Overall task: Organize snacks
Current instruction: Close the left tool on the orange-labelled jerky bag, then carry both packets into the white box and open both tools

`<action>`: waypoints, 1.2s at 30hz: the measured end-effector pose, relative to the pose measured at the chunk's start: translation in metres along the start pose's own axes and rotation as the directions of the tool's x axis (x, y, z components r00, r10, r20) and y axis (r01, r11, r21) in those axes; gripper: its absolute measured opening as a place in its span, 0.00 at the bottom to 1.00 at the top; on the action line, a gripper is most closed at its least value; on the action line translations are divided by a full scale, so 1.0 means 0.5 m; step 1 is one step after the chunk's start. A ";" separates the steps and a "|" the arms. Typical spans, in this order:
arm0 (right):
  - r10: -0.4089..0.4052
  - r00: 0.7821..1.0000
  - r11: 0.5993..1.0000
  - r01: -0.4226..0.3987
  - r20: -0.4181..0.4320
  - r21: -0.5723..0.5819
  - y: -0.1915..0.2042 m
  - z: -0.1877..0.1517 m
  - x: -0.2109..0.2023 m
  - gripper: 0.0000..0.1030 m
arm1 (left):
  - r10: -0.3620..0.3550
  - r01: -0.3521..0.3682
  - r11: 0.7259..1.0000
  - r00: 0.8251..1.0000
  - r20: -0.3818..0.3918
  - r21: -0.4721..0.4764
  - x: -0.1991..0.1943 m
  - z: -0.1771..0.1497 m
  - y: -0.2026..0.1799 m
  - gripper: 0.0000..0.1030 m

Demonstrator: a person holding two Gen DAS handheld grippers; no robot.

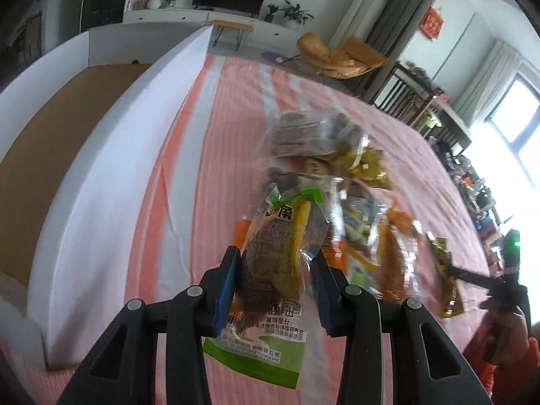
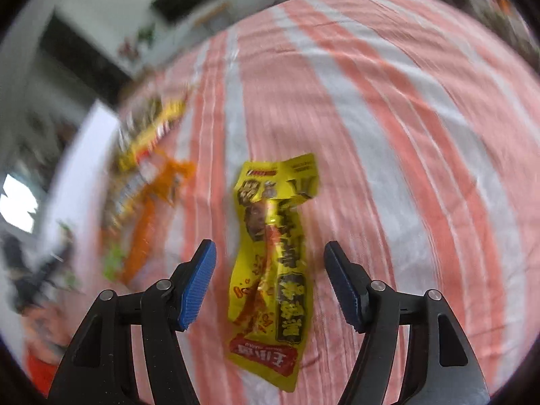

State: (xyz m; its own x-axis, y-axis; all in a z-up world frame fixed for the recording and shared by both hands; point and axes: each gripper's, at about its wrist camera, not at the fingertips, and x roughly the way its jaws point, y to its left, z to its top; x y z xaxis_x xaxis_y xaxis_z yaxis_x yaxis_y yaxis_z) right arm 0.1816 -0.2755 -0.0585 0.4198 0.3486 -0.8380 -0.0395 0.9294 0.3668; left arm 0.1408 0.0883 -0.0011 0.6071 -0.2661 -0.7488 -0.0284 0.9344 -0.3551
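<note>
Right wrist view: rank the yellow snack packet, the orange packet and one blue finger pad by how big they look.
1. yellow snack packet, largest, though it lies nearest the lens
2. orange packet, long but blurred, so its edges are unsure
3. blue finger pad, smallest

The right gripper is open over the yellow packet.

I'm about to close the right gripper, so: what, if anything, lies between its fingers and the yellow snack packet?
Nothing visible. The right gripper is open, with the yellow snack packet lying flat on the striped cloth between its fingers. The other snacks lie off to the left, clear of it.
</note>
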 end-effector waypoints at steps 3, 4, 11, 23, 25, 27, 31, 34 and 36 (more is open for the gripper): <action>-0.201 0.979 0.960 0.189 -0.044 -0.206 0.072 -0.004 0.035 0.53 | -0.049 0.049 0.999 0.999 0.022 -0.014 -0.040 0.000 -0.007 0.39; -0.246 0.969 0.940 0.228 -0.038 -0.254 0.085 -0.006 0.036 0.47 | -0.061 0.062 0.998 0.998 0.033 -0.017 -0.060 -0.002 -0.003 0.40; -0.090 0.996 0.993 0.087 -0.025 -0.083 0.034 0.016 -0.049 0.41 | -0.101 0.112 0.990 0.987 0.122 -0.086 -0.180 0.047 0.068 0.40; 0.495 0.869 0.864 -0.495 -0.022 -0.089 0.419 0.145 -0.118 0.42 | 0.245 -0.216 0.959 0.958 0.151 -0.186 -0.242 0.144 0.316 0.40; 0.531 0.844 0.832 -0.536 -0.076 -0.142 0.540 0.144 -0.092 0.42 | 0.275 -0.249 0.951 0.953 0.131 -0.186 -0.230 0.148 0.335 0.40; 0.550 0.826 0.797 -0.564 -0.124 -0.215 0.684 0.146 -0.058 0.42 | 0.295 -0.272 0.945 0.948 0.117 -0.180 -0.220 0.138 0.352 0.41; 0.557 0.813 0.756 -0.580 -0.168 -0.302 0.863 0.116 0.003 0.46 | 0.303 -0.276 0.939 0.946 0.116 -0.205 -0.215 0.133 0.373 0.48; 0.528 0.837 0.760 -0.542 -0.144 -0.359 0.944 0.082 0.058 0.64 | 0.310 -0.266 0.930 0.938 0.155 -0.253 -0.228 0.125 0.389 0.89; 0.524 0.837 0.755 -0.541 -0.155 -0.370 0.963 0.061 0.092 0.80 | 0.315 -0.257 0.926 0.929 0.195 -0.276 -0.246 0.116 0.397 0.94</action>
State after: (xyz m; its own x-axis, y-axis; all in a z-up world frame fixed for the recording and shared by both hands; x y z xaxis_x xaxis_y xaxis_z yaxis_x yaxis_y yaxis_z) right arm 0.2094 0.1845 0.0918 0.1902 0.7977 -0.5723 -0.5924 0.5580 0.5810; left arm 0.1064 0.3202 0.0528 0.7095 0.0936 -0.6985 -0.4011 0.8686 -0.2910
